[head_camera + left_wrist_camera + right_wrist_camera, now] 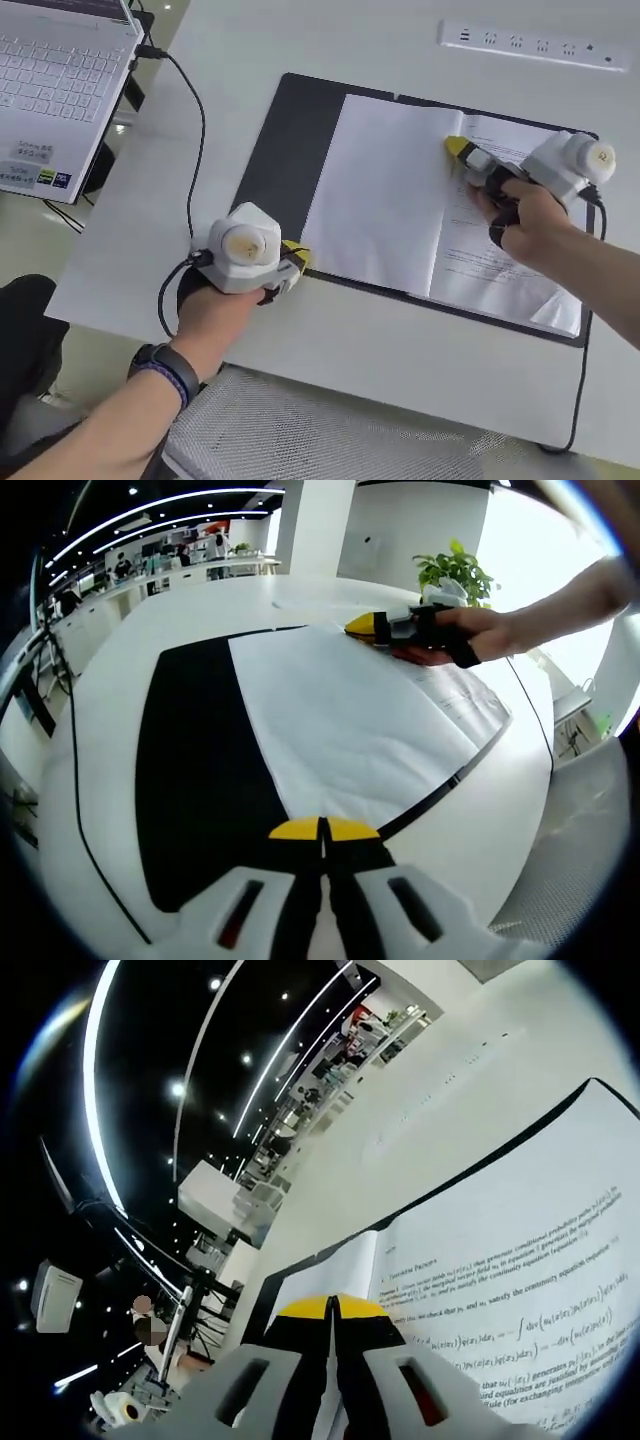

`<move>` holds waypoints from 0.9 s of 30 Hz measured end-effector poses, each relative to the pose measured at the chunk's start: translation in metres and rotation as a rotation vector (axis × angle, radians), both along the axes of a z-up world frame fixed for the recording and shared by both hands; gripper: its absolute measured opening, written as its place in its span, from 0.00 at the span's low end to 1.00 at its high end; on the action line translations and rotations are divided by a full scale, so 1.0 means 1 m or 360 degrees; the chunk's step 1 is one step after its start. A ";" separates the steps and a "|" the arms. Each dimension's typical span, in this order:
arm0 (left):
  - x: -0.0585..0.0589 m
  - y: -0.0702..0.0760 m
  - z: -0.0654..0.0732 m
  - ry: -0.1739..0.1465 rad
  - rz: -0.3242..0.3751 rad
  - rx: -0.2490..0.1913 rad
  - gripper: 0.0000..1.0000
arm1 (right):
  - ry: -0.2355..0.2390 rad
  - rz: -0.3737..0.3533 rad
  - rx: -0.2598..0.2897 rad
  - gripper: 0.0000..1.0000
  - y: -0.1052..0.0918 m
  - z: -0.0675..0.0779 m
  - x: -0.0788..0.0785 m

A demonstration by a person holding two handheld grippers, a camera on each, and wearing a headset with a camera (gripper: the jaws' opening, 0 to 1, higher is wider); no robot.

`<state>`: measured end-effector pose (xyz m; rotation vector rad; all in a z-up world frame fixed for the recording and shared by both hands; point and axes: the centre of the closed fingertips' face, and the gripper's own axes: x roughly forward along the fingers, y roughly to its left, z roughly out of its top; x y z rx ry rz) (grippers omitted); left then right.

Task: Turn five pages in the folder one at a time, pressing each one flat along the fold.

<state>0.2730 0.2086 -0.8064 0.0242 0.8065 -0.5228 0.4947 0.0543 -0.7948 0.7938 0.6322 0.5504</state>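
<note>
White tabletop (300, 40) bears open black folder (285, 150), pages flat; left hand-held gripper (297, 258) closed, right hand-held gripper (455, 147) closed at fold.

Bright, even overhead light, soft shadows; both gripper views bend strongly toward their edges.

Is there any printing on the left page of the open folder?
No, the left page is blank white; text shows on the right page.
</note>
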 end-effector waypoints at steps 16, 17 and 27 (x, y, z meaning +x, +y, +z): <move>-0.001 -0.001 0.005 0.0001 0.0003 -0.0010 0.00 | 0.0009 -0.0193 0.0047 0.00 -0.006 -0.010 0.055; -0.001 -0.001 0.005 0.0001 0.0002 -0.0010 0.00 | 0.0007 -0.0192 0.0046 0.00 -0.006 -0.011 0.056; 0.001 0.001 0.001 0.0001 0.0020 -0.0018 0.00 | -0.0035 -0.0087 -0.0002 0.00 -0.002 -0.012 0.043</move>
